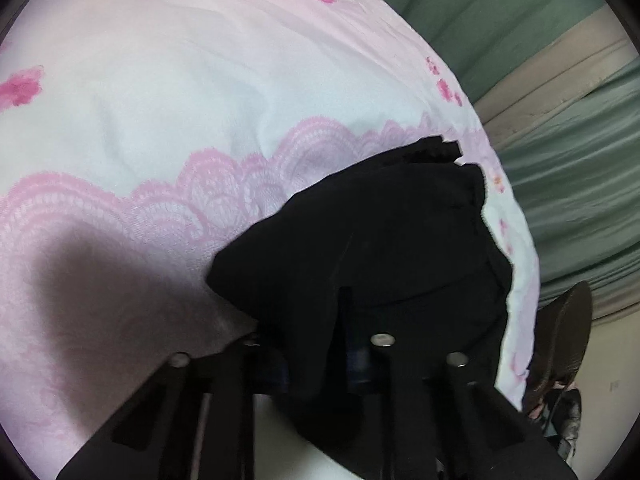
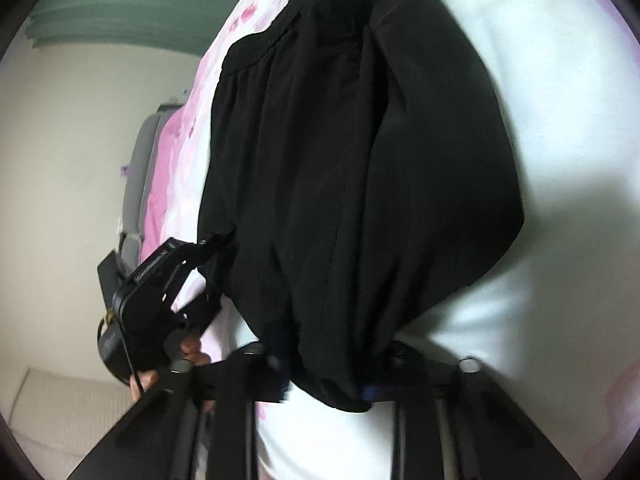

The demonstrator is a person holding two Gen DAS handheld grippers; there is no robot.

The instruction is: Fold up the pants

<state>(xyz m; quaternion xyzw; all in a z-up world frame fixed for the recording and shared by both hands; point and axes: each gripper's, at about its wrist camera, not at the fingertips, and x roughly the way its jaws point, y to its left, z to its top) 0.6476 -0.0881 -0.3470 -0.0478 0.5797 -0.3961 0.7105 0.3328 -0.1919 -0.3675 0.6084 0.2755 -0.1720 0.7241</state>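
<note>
Right wrist view showed both grippers, left gripper (image 2: pixel 208 264) and right gripper (image 2: pixel 328 376), with jaws clamped on black pants (image 2: pixel 360 160) above the bed (image 2: pixel 540 60), likely mid-fold; next move: lay the cloth down flat.

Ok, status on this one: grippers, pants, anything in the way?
Left gripper shut on pants. Right gripper shut on pants too. Pants bunched on bedspread, partly folded. Nothing in the way.

A white bedspread (image 1: pixel 160 80) with pink lace bands and flower prints fills the left and centre of the frame. Green curtains (image 1: pixel 500 20) hang upper right (a beige strip crosses them). A dark hat (image 1: pixel 568 332) sits lower right.
</note>
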